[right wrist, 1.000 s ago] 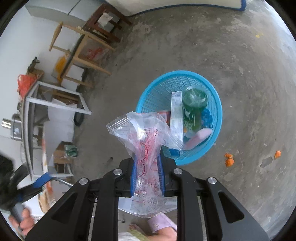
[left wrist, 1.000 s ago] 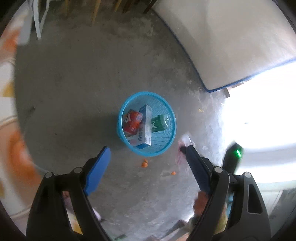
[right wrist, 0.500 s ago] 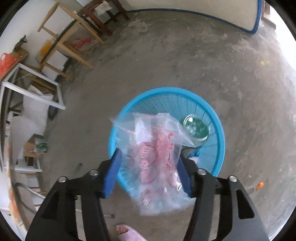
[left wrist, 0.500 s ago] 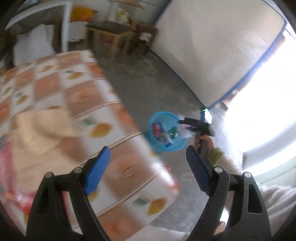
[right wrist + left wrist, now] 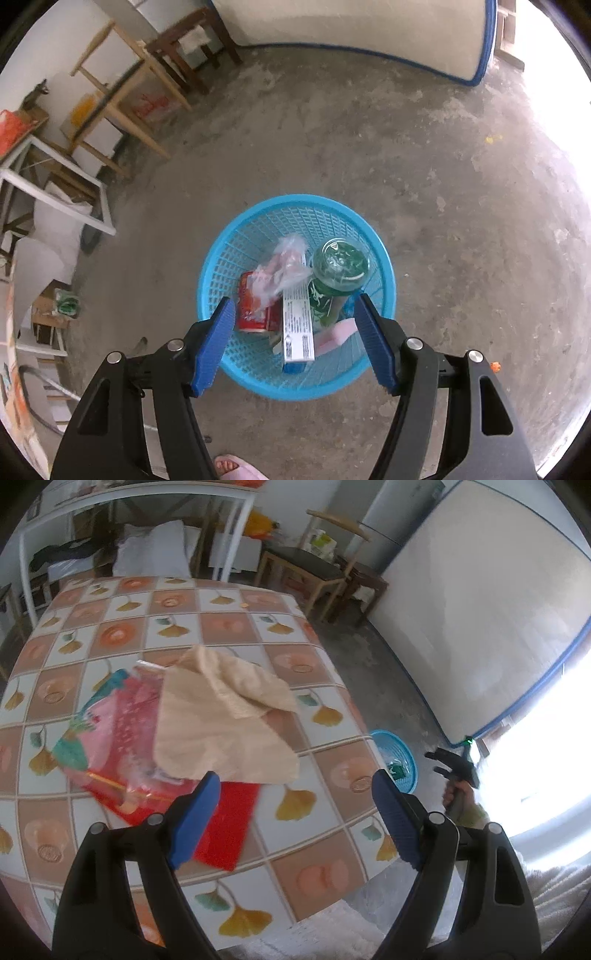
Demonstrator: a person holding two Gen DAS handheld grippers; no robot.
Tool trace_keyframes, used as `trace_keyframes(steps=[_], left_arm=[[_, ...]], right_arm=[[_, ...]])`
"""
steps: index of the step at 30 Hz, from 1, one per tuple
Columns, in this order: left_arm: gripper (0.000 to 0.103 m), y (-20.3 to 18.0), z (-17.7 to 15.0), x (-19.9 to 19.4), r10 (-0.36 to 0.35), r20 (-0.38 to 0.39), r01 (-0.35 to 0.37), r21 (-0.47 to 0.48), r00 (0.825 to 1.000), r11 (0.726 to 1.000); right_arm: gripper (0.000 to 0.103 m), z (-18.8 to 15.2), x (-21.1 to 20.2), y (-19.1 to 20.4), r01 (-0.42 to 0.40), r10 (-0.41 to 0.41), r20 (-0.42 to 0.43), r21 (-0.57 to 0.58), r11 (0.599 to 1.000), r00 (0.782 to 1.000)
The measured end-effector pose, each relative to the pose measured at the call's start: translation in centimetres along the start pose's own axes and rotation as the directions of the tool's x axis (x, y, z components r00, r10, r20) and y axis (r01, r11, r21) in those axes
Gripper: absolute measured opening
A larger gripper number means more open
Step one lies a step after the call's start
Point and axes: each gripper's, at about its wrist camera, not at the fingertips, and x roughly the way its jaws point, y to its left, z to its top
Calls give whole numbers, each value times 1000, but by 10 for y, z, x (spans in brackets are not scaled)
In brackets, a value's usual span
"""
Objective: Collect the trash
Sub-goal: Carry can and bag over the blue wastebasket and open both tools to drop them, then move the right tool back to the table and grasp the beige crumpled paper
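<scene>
My right gripper (image 5: 295, 332) is open and empty above the blue mesh basket (image 5: 236, 243) on the floor. The clear plastic bag (image 5: 282, 271) lies in the basket on a red can (image 5: 253, 314), beside a white box (image 5: 297, 332), a green bottle (image 5: 338, 273) and a pink piece (image 5: 336, 336). My left gripper (image 5: 295, 812) is open and empty above the tiled table (image 5: 229, 624). On the table lie a beige cloth (image 5: 221, 720), a pink-red plastic bag (image 5: 125, 716) and a red packet (image 5: 225, 827). The basket (image 5: 400, 753) and the right gripper (image 5: 439, 762) show past the table's edge.
Wooden chairs (image 5: 122, 99) and a white frame (image 5: 55, 199) stand at the left of the floor. A white board with blue edge (image 5: 480, 620) leans at the right. Orange scraps (image 5: 494, 366) lie on the concrete. A foot in a pink slipper (image 5: 236, 467) is below the gripper.
My right gripper opened and the clear plastic bag dropped into the basket. My left gripper swung from the floor and basket up to over the table.
</scene>
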Motion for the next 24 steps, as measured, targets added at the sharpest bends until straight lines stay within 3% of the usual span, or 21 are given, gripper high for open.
trace_keyframes(steps=[4, 8, 14, 20, 24], left_arm=[[82, 11, -9, -12, 16, 24, -15, -9, 1000, 1000], [83, 23, -19, -18, 27, 35, -26, -23, 999, 999], [83, 52, -36, -30, 46, 45, -42, -83, 998, 996], [83, 80, -51, -45, 99, 89, -87, -130, 991, 988], [83, 96, -61, -51, 130, 101, -113, -162, 986, 980]], right_arm=[[67, -23, -44, 7, -56, 58, 34, -49, 997, 998], [74, -46, -89, 24, -138, 144, 58, -90, 986, 988], [77, -77, -142, 81, -244, 254, 22, -210, 947, 967], [77, -104, -178, 165, -363, 368, -56, -354, 862, 928], [82, -133, -192, 234, -453, 438, -150, -474, 755, 886]])
